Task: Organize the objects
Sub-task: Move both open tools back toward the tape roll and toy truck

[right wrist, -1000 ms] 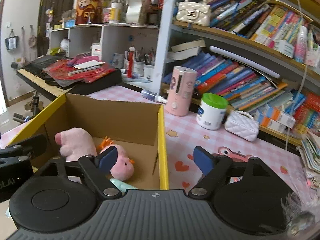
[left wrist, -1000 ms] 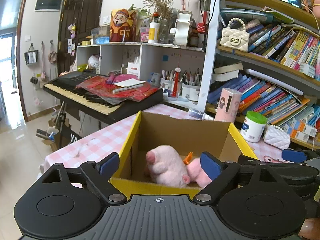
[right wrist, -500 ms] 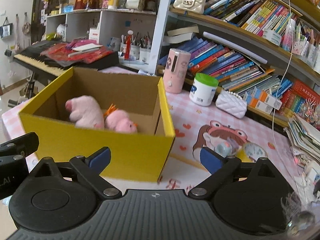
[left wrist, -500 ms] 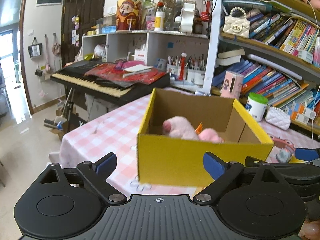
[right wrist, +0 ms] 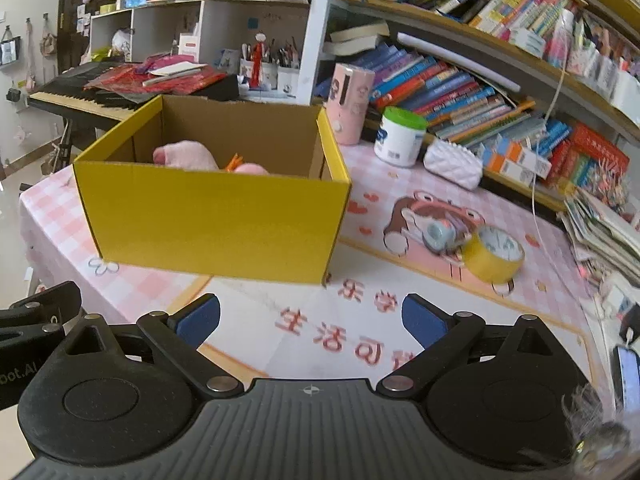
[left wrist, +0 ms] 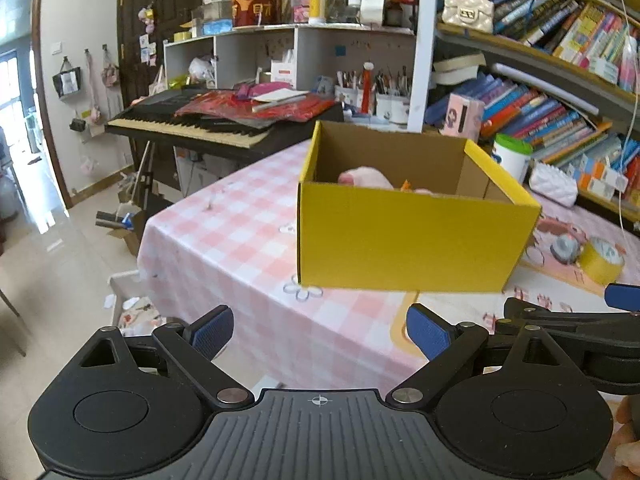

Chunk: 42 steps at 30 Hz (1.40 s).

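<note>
Yellow cardboard box sits on the pink checked tablecloth, toward the table's left edge and near its front. Pink plush toys lie inside, only their tops showing above the near wall.

Change: both grippers are now back from the box. A second ago they were over its opening, with the plush directly below; now the whole front wall is in view and open table lies between box and fingertips. Reading: the plush has been dropped off and that placement is done.

Left gripper: jaws wide apart, nothing between them. Right gripper: jaws wide, empty; they have just been opening further, with nothing in the gap.

Also different from earlier frames: the yellow tape roll and a small grey roll are now visible in the right wrist view, toward the table's right side, touching or nearly touching each other. Probably the next items to go in, though that is a guess. White quilted pouch and green-lidded jar stand along the back edge by the bookshelf.
</note>
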{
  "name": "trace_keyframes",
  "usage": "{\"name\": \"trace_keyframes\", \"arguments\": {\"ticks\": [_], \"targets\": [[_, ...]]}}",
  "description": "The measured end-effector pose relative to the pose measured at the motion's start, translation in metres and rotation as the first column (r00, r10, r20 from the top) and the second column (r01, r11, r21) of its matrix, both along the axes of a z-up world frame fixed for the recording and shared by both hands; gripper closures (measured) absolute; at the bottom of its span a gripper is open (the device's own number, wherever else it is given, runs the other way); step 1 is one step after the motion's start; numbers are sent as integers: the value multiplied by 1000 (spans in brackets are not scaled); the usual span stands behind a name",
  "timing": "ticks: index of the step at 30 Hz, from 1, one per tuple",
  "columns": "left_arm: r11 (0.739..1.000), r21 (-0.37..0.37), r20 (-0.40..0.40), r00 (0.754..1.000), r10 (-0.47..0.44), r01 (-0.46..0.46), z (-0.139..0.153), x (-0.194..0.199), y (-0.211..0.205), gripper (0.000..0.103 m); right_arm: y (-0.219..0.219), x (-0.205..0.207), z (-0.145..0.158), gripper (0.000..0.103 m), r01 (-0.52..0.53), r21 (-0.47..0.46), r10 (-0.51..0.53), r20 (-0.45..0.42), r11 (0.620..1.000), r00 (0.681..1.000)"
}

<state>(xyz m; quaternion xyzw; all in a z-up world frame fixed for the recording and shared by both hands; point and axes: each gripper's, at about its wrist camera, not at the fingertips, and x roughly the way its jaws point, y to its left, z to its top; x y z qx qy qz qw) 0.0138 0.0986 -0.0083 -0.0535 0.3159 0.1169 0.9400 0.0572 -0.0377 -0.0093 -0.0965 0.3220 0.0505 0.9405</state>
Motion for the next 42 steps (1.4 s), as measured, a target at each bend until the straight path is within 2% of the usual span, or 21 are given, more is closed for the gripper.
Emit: {"name": "trace_keyframes", "arguments": {"ticks": [9, 20, 32, 42], "targets": [[999, 17, -59, 997, -43, 44, -10, -17, -10, 8, -13, -24, -11, 3, 58, 4, -58, -40, 998, 998], [987, 20, -90, 984, -157, 159, -17, -22, -36, 8, -42, -47, -20, 2, 171, -2, -171, -74, 985, 982], [949, 14, -91, 946, -313, 315, -17, -5, -80, 8, -91, -54, -20, 2, 320, -1, -319, -82, 948, 944], [924, 2, -92, 920, -381, 382, -17, 17, -116, 8, -129, -42, -18, 2, 388, -6, -387, -81, 922, 918]]}}
